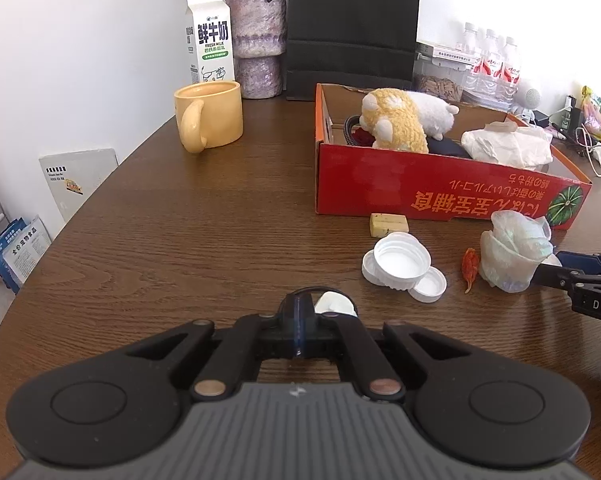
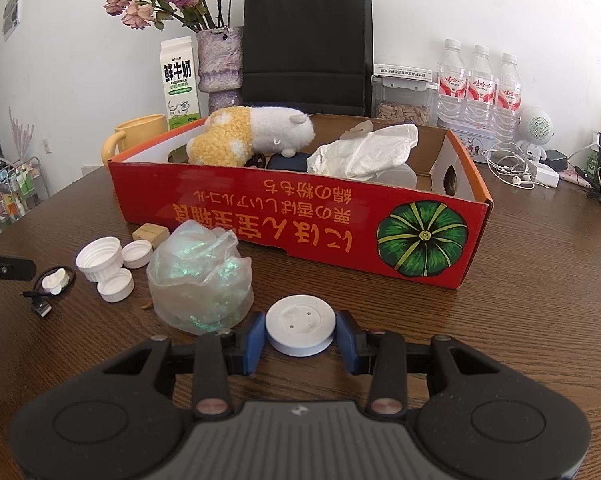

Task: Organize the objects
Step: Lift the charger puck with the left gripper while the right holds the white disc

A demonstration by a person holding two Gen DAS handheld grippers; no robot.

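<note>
Fingers of the right gripper (image 2: 300, 340) pinched a flat white round disc (image 2: 300, 330) between their blue pads, low over the brown wooden table (image 2: 520, 320) and near the front wall of the red cardboard box (image 2: 300, 216). The left gripper (image 1: 298, 328) had its fingers pressed together over a black cable (image 2: 46, 292) coiled around a small white plug-like piece (image 2: 56, 280); whether they actually gripped the cable could not be told.

Between the two grippers lay three white bottle caps (image 2: 108, 266), the largest resting on the other two, and right of them a crumpled translucent bag (image 2: 200, 280) with a greenish shimmer. A small tan block (image 2: 150, 235) sat just in front of the box.

Inside the box lay a yellow-and-white plush toy (image 2: 252, 136) and crumpled white paper (image 2: 364, 152). Farther left stood a yellow mug (image 1: 208, 120) and a milk carton (image 1: 208, 40).
</note>
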